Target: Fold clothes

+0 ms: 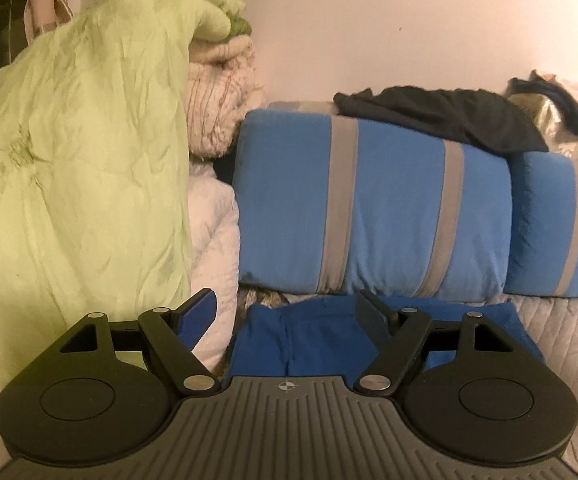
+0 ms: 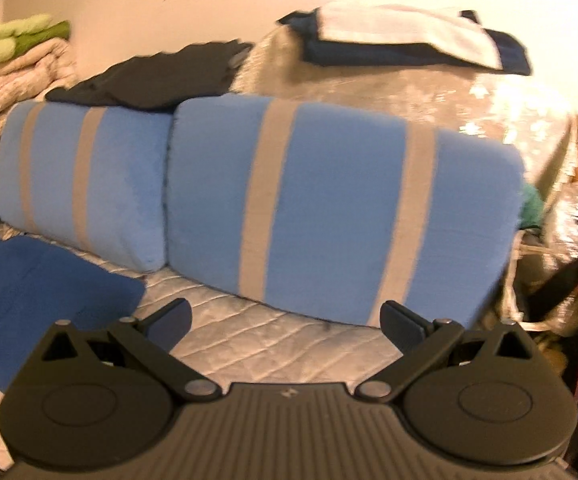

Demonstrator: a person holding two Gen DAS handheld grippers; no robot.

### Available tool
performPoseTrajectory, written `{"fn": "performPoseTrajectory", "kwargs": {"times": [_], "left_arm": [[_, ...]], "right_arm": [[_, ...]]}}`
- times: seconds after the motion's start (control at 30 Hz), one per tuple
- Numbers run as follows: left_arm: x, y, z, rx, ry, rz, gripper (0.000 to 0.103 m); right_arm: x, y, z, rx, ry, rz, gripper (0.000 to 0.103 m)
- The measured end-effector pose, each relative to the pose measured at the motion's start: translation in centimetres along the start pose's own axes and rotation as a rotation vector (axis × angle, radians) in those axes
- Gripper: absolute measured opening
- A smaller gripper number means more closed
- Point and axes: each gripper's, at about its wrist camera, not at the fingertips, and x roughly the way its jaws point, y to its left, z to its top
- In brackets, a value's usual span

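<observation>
Both tools hang spread and empty: left tool [image 1: 285, 312] over the flat royal-blue cotton garment [image 1: 329, 336], right tool [image 2: 285, 326] over the grey quilted bed [image 2: 273, 344]. Pinch edges squarely, I'd say.

Matt blue cloth garment [image 1: 329, 340] on quilted, faintly shiny bedcover [image 2: 273, 344]
</observation>
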Motion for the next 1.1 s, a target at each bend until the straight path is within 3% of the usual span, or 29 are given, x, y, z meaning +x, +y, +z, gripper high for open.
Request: {"fn": "performPoseTrajectory", "kwargs": {"times": [0.27, 0.67, 0.93, 1.1], "left_arm": [[-2.2, -0.6, -0.9, 0.040, 0.000, -0.009, 0.076], [-6.4, 1.6, -3.9, -0.044, -0.011, -0.068, 0.076], [-9.6, 1.4, -7.4, -0.033, -0.019, -0.116, 0.076], [-10.4, 1.0, -9.9, 0.001, 0.017, -0.123, 0.076]], "right_arm": [[-4.8, -5.4, -2.1, 0.041, -0.039, -0.035, 0.103], [-12.1, -12.3, -6.9, 0.123, -0.081, -0.095, 0.103], [-16.8, -14.5, -11.6, 0.159, -0.132, -0.017, 0.103], [-19.1, -15.0, -14.4, 0.159, -0.134, -0.005, 0.103]]}}
